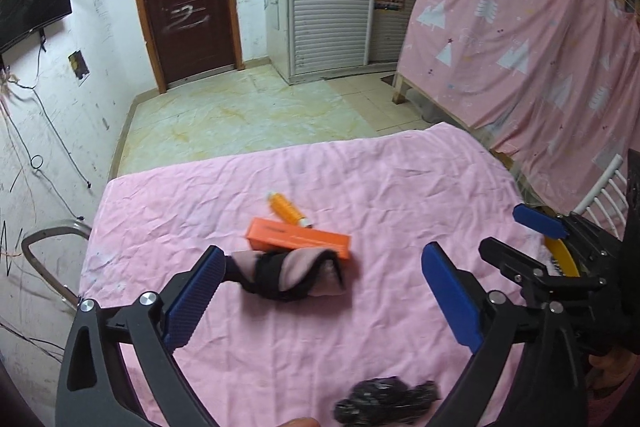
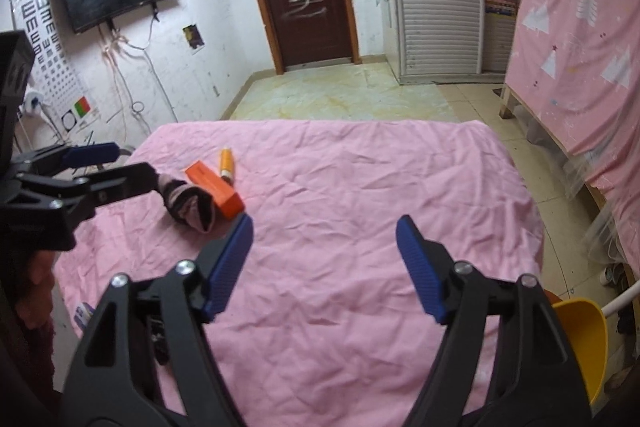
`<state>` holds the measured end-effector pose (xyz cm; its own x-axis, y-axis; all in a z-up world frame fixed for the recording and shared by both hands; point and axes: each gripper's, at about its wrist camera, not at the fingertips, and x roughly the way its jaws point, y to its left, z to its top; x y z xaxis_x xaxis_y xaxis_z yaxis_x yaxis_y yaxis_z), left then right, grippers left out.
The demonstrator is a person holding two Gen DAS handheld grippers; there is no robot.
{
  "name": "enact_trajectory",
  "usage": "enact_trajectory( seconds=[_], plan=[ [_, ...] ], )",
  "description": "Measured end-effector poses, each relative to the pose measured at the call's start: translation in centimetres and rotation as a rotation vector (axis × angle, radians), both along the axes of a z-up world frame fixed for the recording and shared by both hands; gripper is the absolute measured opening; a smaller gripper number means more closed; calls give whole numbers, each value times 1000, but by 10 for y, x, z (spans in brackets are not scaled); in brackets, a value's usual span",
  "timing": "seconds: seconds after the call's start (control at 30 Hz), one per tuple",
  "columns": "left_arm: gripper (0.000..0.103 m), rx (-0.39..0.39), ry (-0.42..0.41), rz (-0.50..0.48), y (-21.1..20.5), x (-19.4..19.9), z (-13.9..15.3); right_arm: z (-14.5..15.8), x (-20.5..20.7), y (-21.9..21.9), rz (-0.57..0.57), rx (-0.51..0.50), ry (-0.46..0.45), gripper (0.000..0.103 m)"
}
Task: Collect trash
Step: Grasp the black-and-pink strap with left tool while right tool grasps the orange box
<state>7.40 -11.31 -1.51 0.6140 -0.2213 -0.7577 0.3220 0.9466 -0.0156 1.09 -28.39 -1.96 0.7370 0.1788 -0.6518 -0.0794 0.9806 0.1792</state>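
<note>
From my left wrist: my left jaws (image 1: 320, 269) stand wide open with nothing gripped. A rolled pink-and-black sock (image 1: 290, 273) lies on the pink sheet (image 1: 400, 187) between my blue pads, its end just beside the left pad (image 1: 192, 299) (touching or not, I cannot tell). Behind it lies an orange box (image 1: 298, 237), touching the sock, and past that an orange tube (image 1: 286, 209). A crumpled black wrapper (image 1: 384, 405) sits close under me at the near edge. My right jaws (image 1: 516, 227) show at the right, with a yellow bin (image 1: 562, 257) behind them.

From my right wrist: my right jaws (image 2: 325, 237) are partly open and empty, over bare sheet (image 2: 360, 187). Off to the left are the sock (image 2: 190, 205), box (image 2: 214, 189) and tube (image 2: 226, 163), with my left jaws (image 2: 120, 167) by the sock. The bin (image 2: 584, 343) is low at the right
</note>
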Motion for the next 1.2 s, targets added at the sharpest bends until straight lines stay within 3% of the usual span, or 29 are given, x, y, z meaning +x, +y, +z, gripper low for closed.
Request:
enact_trajectory(
  seconds=[0.3, 0.77, 1.03, 1.2],
  plan=[
    [92, 30, 18, 12, 21, 19, -22, -6, 15, 18, 23, -25, 29, 72],
    [92, 40, 90, -51, 29, 40, -64, -14, 37, 33, 32, -44, 62, 72],
    [92, -18, 121, -74, 27, 50, -76, -18, 49, 40, 38, -53, 78, 72],
    [75, -51, 152, -92, 29, 50, -83, -20, 56, 45, 45, -58, 87, 72]
  ],
)
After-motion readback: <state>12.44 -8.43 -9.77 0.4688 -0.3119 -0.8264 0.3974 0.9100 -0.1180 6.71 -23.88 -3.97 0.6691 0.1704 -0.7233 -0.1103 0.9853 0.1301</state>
